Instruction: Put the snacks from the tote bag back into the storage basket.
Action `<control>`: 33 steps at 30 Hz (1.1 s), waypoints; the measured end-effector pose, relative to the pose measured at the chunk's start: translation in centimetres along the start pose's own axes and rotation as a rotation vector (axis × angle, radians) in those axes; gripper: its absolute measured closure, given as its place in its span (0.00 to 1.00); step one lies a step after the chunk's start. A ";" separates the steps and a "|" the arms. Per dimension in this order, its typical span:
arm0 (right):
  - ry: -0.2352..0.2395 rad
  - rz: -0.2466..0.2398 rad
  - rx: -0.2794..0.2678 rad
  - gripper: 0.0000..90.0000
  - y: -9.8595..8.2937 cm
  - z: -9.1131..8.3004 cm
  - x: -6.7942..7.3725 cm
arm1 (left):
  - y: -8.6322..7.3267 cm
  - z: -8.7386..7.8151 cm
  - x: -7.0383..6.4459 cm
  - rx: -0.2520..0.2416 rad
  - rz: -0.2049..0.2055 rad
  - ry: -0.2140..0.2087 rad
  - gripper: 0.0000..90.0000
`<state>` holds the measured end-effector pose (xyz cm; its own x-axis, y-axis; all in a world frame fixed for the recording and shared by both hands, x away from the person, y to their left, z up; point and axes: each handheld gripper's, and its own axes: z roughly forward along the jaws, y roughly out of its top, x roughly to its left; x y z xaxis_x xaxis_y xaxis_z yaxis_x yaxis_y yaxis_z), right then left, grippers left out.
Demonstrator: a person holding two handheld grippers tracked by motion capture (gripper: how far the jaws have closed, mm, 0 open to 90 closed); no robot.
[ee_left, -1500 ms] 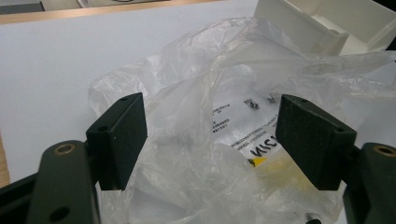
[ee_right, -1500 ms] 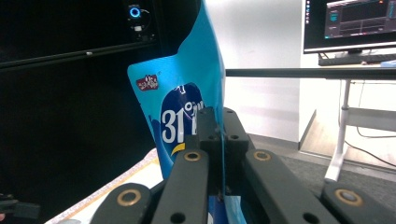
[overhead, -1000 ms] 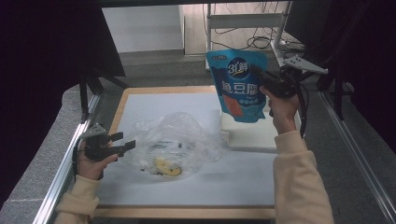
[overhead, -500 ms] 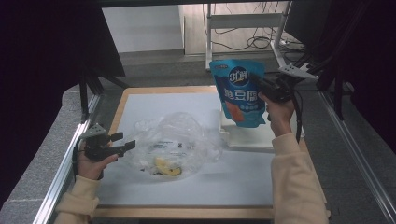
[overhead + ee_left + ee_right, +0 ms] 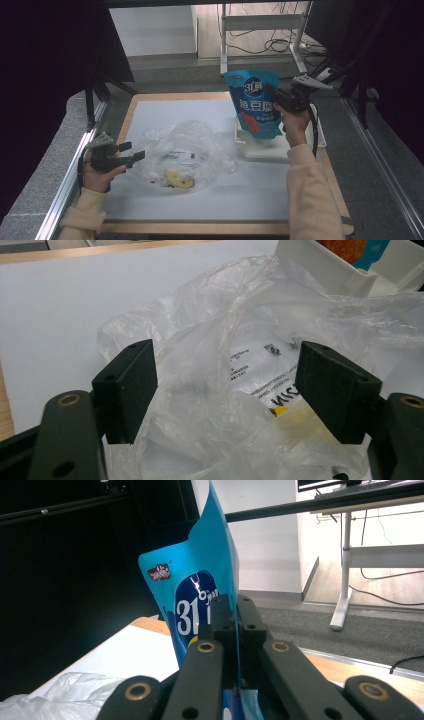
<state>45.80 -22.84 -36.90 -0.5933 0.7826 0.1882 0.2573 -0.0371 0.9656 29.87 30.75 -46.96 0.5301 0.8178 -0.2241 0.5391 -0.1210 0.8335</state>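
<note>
A blue snack pouch (image 5: 254, 102) with white print and an orange picture hangs upright over a white tray (image 5: 280, 148) at the right of the table. My right gripper (image 5: 272, 95) is shut on its upper right edge; in the right gripper view the jaws pinch the pouch (image 5: 200, 587) edge-on. A crumpled clear plastic bag (image 5: 187, 150) with something yellow inside lies mid-table. My left gripper (image 5: 134, 151) stands open at the bag's left edge; in the left gripper view the plastic bag (image 5: 235, 370) bulges between its fingers (image 5: 127, 390).
A white sheet (image 5: 165, 112) covers the wood-framed table. Metal rails run along both sides. Beyond the far edge are a white desk frame (image 5: 260, 22) and cables on the floor. Dark curtains hang at left and right.
My right gripper has carried the blue pouch lower and slightly left, down over the white tray. The left gripper and the plastic bag have stayed put.
</note>
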 end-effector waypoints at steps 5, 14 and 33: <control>0.000 0.011 -0.005 0.99 -0.5 0.3 -0.9 | -0.1 0.0 0.1 0.002 -0.003 0.001 0.28; -0.009 -0.014 0.002 0.98 -0.6 -0.2 -2.4 | -0.1 0.0 0.0 0.002 -0.001 0.002 0.28; -0.086 -0.019 0.027 0.89 -1.3 -1.9 -4.4 | 0.0 0.0 -0.2 0.001 0.003 0.000 0.28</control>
<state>46.63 -27.46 -38.64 -0.5308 0.8335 0.1530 0.2683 -0.0059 0.9633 29.79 30.59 -46.96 0.5313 0.8177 -0.2215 0.5380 -0.1236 0.8338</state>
